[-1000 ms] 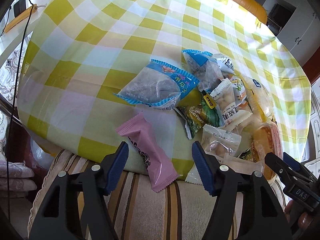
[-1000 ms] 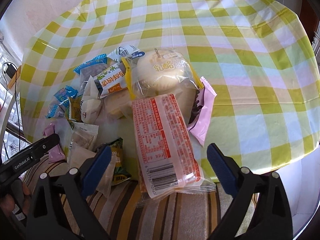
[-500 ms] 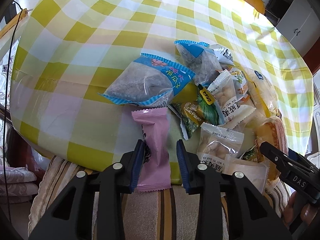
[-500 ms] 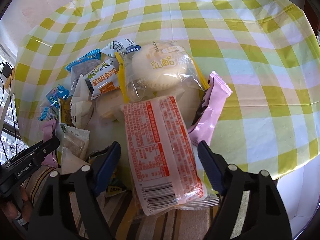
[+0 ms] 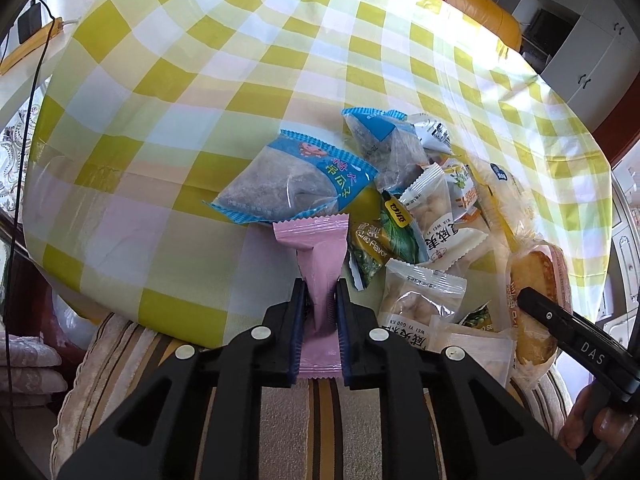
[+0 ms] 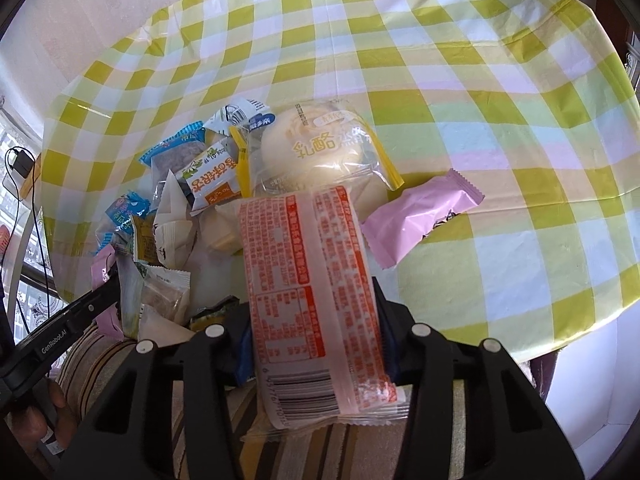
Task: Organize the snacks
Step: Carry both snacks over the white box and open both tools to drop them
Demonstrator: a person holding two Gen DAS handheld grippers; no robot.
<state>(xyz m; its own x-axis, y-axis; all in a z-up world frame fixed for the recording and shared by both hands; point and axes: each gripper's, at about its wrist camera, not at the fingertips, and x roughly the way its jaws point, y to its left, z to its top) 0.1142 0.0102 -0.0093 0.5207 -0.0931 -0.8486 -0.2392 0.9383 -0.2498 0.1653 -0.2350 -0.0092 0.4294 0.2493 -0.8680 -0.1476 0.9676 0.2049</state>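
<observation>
- Jaws first: your left gripper [image 5: 320,300] has just been closing and is now clamped on the pink bar [image 5: 320,276], pinching its wrapper narrow at the waist; the bar's far end lies at the counter [image 5: 168,184] edge.
- Your right gripper [image 6: 316,340] has also been closing, and its jaws now press the sides of the red-print pack [image 6: 308,280], whose barcode end hangs off the counter over the striped cushion [image 6: 300,456].
- Slippery film could let either snack slide out as you lift; the left pinch may also crush what is inside.
- Beyond the left jaws, the blue bag [image 5: 296,180] touches the bar's far end and could be dragged along.
- Beyond the right jaws, the bun pack [image 6: 320,152] overlaps the red-print pack's far end, and a second pink bar [image 6: 420,220] lies just beside it; a quick pull may tumble the pile toward the edge.
</observation>
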